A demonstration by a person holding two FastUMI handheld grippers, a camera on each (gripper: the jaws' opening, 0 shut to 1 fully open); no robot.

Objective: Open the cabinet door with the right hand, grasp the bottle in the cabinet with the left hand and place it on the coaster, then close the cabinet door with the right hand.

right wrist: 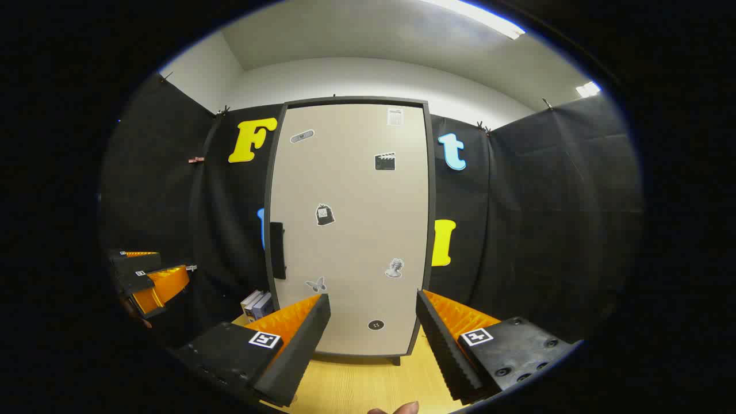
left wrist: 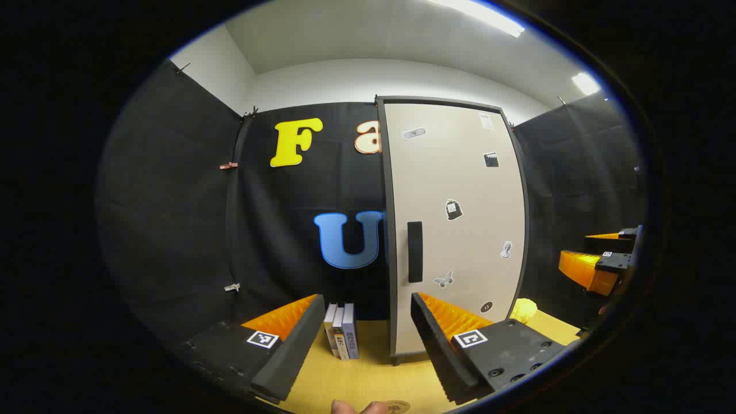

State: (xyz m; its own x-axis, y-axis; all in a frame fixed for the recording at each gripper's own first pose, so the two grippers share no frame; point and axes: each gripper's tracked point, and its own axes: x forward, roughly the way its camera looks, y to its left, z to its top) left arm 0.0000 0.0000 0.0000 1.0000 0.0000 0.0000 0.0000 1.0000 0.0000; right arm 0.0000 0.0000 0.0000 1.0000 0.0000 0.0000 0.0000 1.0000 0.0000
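In the left gripper view, the left gripper (left wrist: pixel 368 339) is hovering above the wooden tabletop (left wrist: pixel 368 374) with its jaws standing wide apart and gripping nothing. Between and just beyond its fingers, a short row of books (left wrist: pixel 342 338) is standing upright on the tabletop, just to the left of the cabinet. A round coaster (left wrist: pixel 397 407) is lying at the very bottom edge, next to a fingertip (left wrist: pixel 345 407) of the person holding the tool. The cabinet door (left wrist: pixel 454 224) is sitting shut, its pale face carrying several small stickers and a dark vertical handle (left wrist: pixel 414 252) near its left edge. A small yellow object (left wrist: pixel 524 310) is resting on the tabletop at the cabinet's lower right corner. At the far right, the right gripper (left wrist: pixel 604 259) is hanging in the air, well apart from the cabinet.

In the right gripper view, the right gripper (right wrist: pixel 372 339) is likewise holding its jaws fully spread, with nothing between them. It is facing the cabinet door (right wrist: pixel 351 230) head on, clear of it, with the handle (right wrist: pixel 278 250) up and to the left of its fingers. The books (right wrist: pixel 257 303) are showing beside the cabinet's lower left corner. The left gripper (right wrist: pixel 152 276) is appearing at the far left edge, also open. The door is covering the cabinet's interior, so the bottle's position cannot be told.
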